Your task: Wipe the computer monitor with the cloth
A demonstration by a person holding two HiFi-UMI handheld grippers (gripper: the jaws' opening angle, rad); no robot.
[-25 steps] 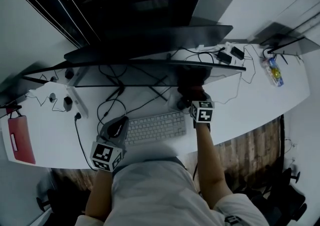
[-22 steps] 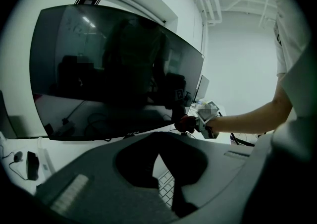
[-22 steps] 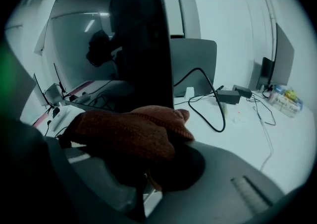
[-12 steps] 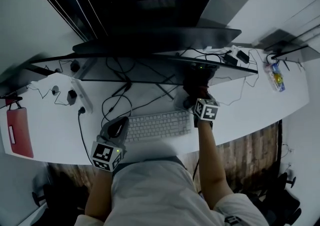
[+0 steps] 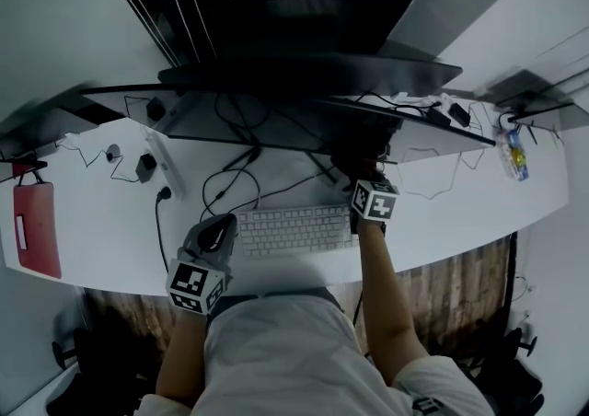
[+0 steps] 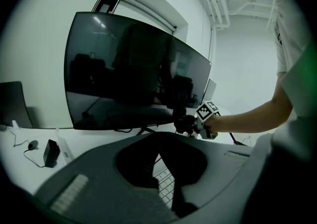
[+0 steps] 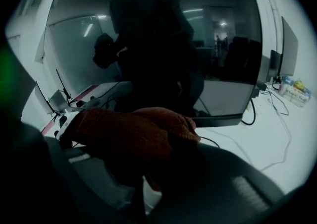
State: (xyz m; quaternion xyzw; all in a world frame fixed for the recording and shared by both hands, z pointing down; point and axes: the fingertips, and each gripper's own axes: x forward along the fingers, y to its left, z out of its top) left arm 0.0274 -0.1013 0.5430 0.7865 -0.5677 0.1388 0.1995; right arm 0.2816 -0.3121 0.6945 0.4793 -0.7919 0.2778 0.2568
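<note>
A wide curved dark monitor point(image 5: 276, 97) stands at the back of the white desk point(image 5: 110, 221). Its screen fills the left gripper view point(image 6: 133, 69) and the right gripper view point(image 7: 198, 44). My right gripper point(image 5: 362, 175) is shut on a rust-brown cloth point(image 7: 129, 134) and holds it up at the lower edge of the screen, right of centre. The left gripper view shows that right gripper point(image 6: 190, 124) in front of the screen's bottom edge. My left gripper point(image 5: 216, 232) hangs low over the desk by the keyboard's left end, its jaws shut on nothing point(image 6: 161, 141).
A white keyboard point(image 5: 290, 228) lies in front of the monitor. Black cables point(image 5: 230, 189) run under the screen, beside a power adapter point(image 5: 145, 166). A red flat object point(image 5: 37, 230) lies at the far left. At the far right sits a small bottle point(image 5: 515, 155).
The head view has drifted, so the desk sits further right in frame. My right gripper with the cloth has slid slightly left along the screen's lower edge. The left gripper has stayed put.
</note>
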